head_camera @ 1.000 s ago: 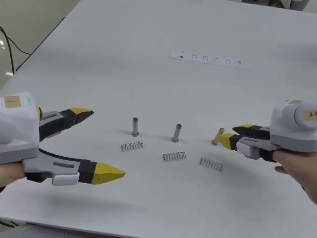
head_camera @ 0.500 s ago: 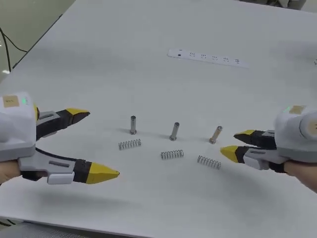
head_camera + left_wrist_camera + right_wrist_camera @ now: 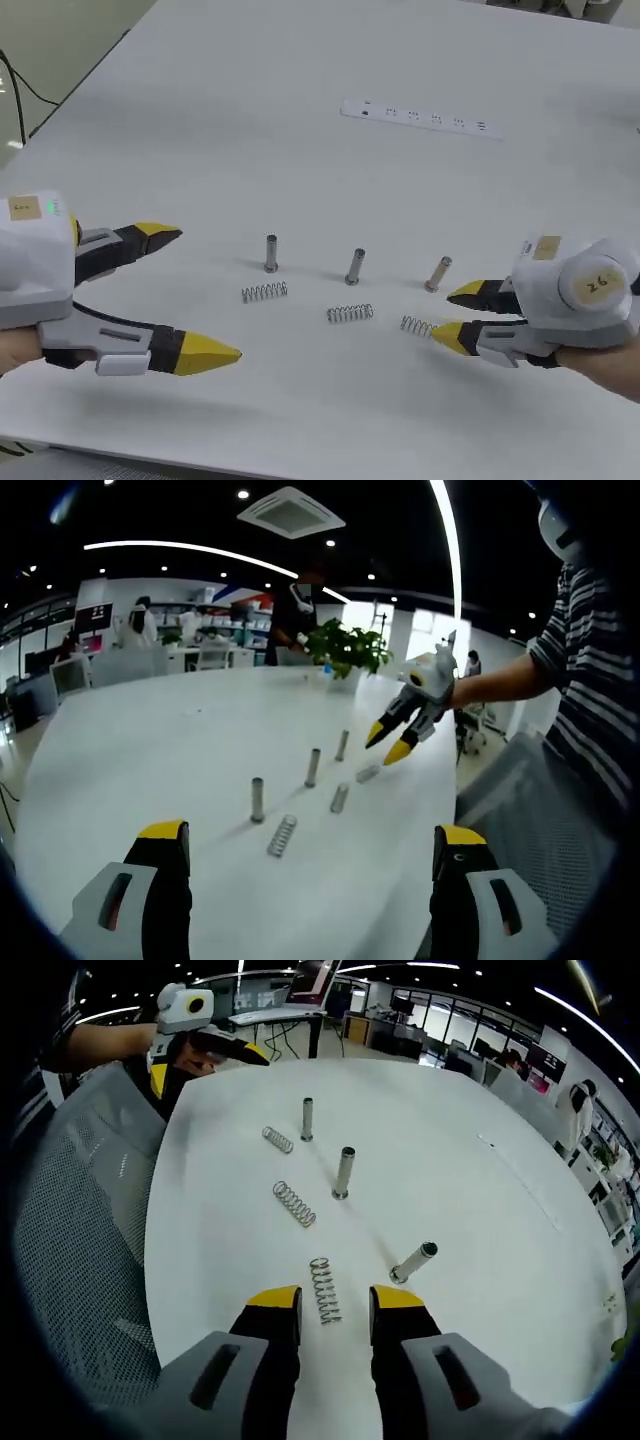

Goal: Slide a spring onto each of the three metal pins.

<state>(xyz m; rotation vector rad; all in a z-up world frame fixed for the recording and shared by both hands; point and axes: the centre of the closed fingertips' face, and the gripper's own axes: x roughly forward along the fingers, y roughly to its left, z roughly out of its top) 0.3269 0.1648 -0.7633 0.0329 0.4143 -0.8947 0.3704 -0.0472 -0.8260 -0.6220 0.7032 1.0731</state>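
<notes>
Three pins stand in a row on the white table (image 3: 300,170), and three springs lie flat, one in front of each pin. No spring is on a pin yet. The left pin (image 3: 271,252) and the middle pin (image 3: 355,266) stand straight up. The right pin (image 3: 438,272) leans over a bit.

The right claw (image 3: 450,313) is down low at the right spring (image 3: 418,326). Its two yellow tips are a little apart, and in the right gripper view the near end of that spring (image 3: 324,1290) lies in the gap between them. It is not pinched yet, so the claw holds nothing. The left claw (image 3: 205,292) is wide open, holds nothing, and hangs off to the left of the springs.

I think the job now is to pick up the right spring. To do it well, the claw should close softly near one end, not in the middle, so the other end is free to go over the pin. A hard squeeze could bend the spring or make it pop away. The pin leans, so the spring should be tipped the same way before it slides on.
</notes>
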